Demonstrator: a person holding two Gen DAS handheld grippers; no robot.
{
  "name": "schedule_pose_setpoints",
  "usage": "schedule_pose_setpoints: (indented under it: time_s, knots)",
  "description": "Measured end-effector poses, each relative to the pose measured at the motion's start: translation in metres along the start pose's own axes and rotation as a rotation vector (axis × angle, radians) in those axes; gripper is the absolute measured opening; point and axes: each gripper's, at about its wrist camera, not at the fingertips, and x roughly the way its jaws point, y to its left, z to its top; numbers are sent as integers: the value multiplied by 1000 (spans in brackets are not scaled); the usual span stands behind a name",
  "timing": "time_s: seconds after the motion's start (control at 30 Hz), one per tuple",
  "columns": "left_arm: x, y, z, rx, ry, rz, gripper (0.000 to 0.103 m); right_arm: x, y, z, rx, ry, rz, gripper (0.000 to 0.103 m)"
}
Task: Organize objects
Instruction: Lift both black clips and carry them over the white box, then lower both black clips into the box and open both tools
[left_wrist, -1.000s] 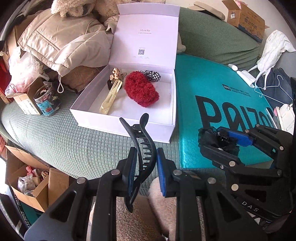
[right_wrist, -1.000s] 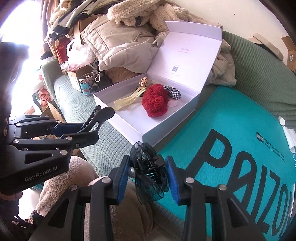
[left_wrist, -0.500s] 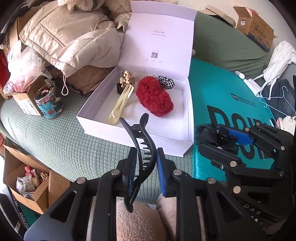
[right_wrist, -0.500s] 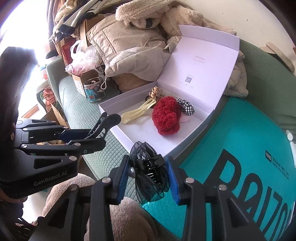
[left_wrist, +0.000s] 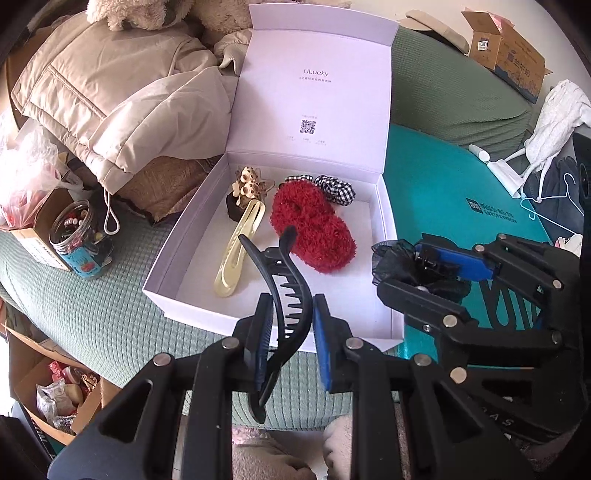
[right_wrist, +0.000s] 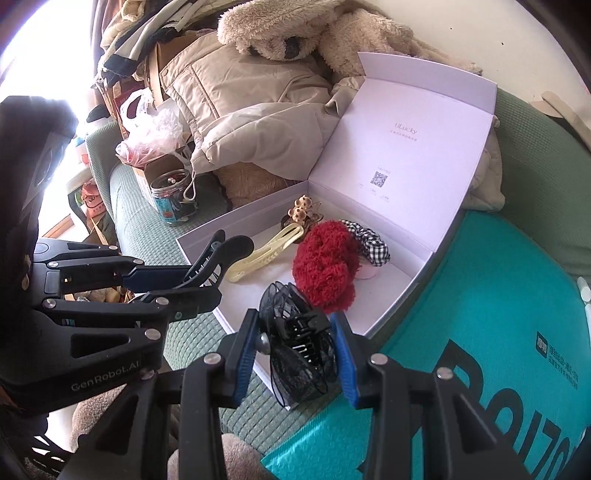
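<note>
An open white box (left_wrist: 184, 295) (right_wrist: 391, 310) lies on the green sofa. It holds a cream hair clip (left_wrist: 240, 251), a red fluffy scrunchie (left_wrist: 314, 229) (right_wrist: 325, 266), a checkered scrunchie (left_wrist: 338, 190) and a beige flower clip (left_wrist: 251, 184). My left gripper (left_wrist: 290, 317) is shut on a long black claw clip (left_wrist: 284, 295) (right_wrist: 221, 258) above the box's near edge. My right gripper (right_wrist: 295, 350) is shut on a black mesh hair clip (right_wrist: 299, 343) (left_wrist: 399, 262) at the box's near right corner.
A teal padded mailer (left_wrist: 461, 192) lies right of the box. Beige jackets (left_wrist: 110, 92) pile up at the left back. A jar of trinkets (left_wrist: 77, 236) stands left of the box. Cardboard boxes (left_wrist: 48, 398) sit below the sofa edge.
Both grippers have moved forward toward the box with their clips held. The box now looks larger and closer, with the clips over its near edge.
</note>
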Motion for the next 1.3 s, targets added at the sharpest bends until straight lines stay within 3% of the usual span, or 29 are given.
schedule_pose_setpoints:
  time_s: [0.6,1.3]
  knots:
    - [40,20,49,44,-18,22,20,39,-20,43,-20,-31,-27,39]
    - [103,31,40,59,78,3,20,87,-27,29,-5,61,-42,39]
